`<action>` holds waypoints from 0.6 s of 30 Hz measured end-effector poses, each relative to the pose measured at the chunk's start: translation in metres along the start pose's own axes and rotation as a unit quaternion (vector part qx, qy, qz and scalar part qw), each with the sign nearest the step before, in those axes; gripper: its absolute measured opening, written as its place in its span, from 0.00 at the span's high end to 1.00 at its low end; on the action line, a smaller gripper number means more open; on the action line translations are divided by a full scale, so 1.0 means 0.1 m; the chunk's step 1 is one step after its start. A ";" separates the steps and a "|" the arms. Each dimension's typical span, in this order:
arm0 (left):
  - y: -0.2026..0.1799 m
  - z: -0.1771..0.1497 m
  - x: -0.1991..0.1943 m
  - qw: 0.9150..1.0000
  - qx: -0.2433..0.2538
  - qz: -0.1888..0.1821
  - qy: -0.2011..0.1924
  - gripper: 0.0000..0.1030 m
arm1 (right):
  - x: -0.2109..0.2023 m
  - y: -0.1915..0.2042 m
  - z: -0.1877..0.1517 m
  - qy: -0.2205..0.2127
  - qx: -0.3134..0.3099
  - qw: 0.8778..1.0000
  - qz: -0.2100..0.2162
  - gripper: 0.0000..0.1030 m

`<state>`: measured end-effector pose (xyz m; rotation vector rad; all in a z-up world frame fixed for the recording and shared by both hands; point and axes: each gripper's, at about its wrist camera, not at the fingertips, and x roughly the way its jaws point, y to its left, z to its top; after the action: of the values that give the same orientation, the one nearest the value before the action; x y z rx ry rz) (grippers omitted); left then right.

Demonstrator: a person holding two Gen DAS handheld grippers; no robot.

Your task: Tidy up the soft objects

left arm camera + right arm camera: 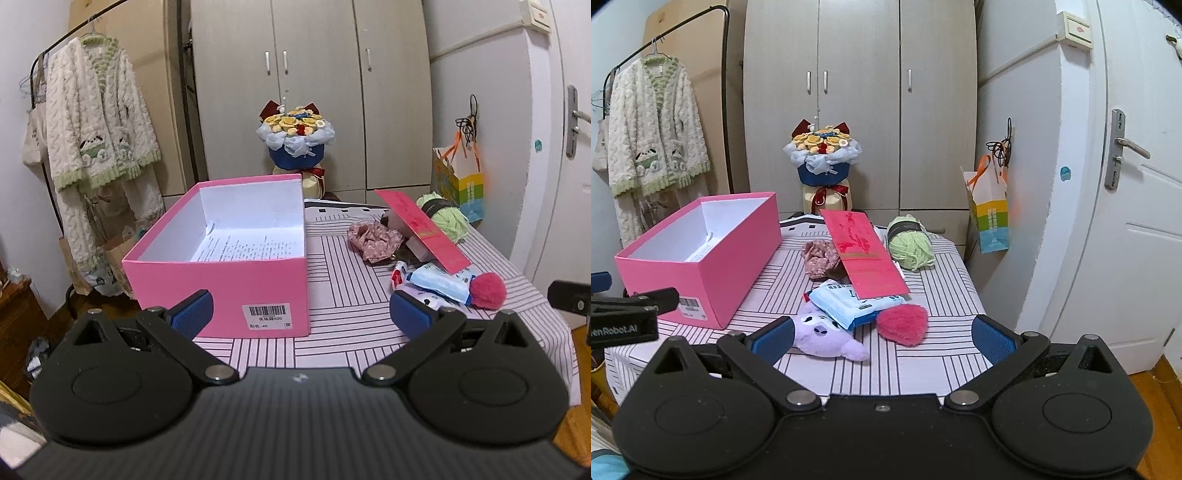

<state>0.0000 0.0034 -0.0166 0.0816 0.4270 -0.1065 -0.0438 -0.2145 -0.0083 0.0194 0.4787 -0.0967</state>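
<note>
An open pink box [221, 280] [701, 254] with paper inside stands on the striped tablecloth [343, 288] [916, 369]. To its right lie a lilac plush pig [827, 336], a red pompom [903, 323] [487, 290], a blue tissue pack [849, 302] [439, 280], a floral fabric scrunchie [820, 256] [373, 238], green yarn [910, 245] [447, 214] and a red envelope [866, 254] [421, 229]. My left gripper [301, 314] is open in front of the box. My right gripper [882, 338] is open, just short of the pig and pompom.
A flower bouquet [295, 136] [823, 155] stands behind the table before a wardrobe [857, 92]. A paper bag [990, 210] hangs on the wall at right, near a door [1137, 221]. A fluffy robe [96, 122] hangs on a rack at left.
</note>
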 end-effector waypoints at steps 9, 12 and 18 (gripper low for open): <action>0.09 -0.05 -0.06 1.000 -0.014 -0.004 -0.019 0.00 | -0.03 0.02 -0.02 -0.007 -0.004 1.000 -0.002 0.00; 0.11 -0.08 -0.09 0.999 -0.012 -0.009 -0.036 0.00 | -0.06 0.05 -0.04 -0.018 -0.011 1.000 0.003 0.00; 0.11 -0.13 -0.14 0.998 -0.007 -0.005 -0.065 0.00 | -0.16 0.12 -0.11 -0.055 -0.029 0.998 0.006 0.00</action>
<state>-0.0162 0.0171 -0.0220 0.0589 0.2978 -0.1187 -0.0613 -0.2010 -0.0107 -0.0399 0.3719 -0.0707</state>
